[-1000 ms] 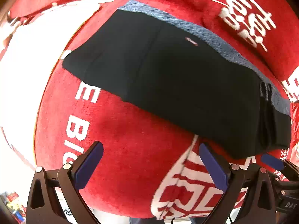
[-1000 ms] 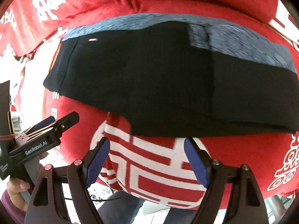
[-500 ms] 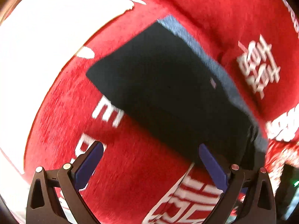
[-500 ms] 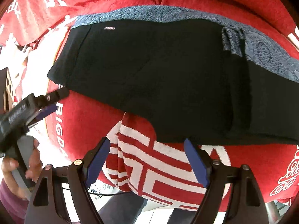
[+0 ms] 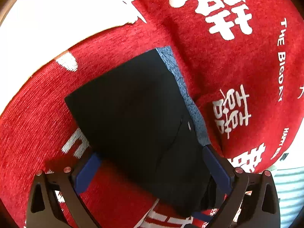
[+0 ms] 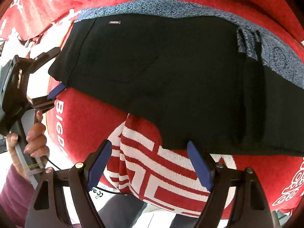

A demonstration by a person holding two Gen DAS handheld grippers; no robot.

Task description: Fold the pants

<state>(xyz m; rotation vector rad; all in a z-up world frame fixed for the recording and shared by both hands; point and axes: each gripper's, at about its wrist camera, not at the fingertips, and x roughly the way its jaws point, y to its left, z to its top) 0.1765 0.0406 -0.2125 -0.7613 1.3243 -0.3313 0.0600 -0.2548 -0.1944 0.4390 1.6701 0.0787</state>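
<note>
Our left gripper (image 5: 152, 171) has swung in 1 second to straddle the end of the black pants (image 6: 161, 76) on the red blanket (image 6: 85, 125), jaws wide; our right gripper (image 6: 150, 163) waits open at the near edge, ready for the next fold.

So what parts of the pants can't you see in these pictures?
- Right wrist view: the pants run off the right edge, so that end is cut off.
- Left wrist view: the near end of the pants is hidden behind the left gripper.
- Both views: the blue-grey underlayer is mostly covered.
</note>
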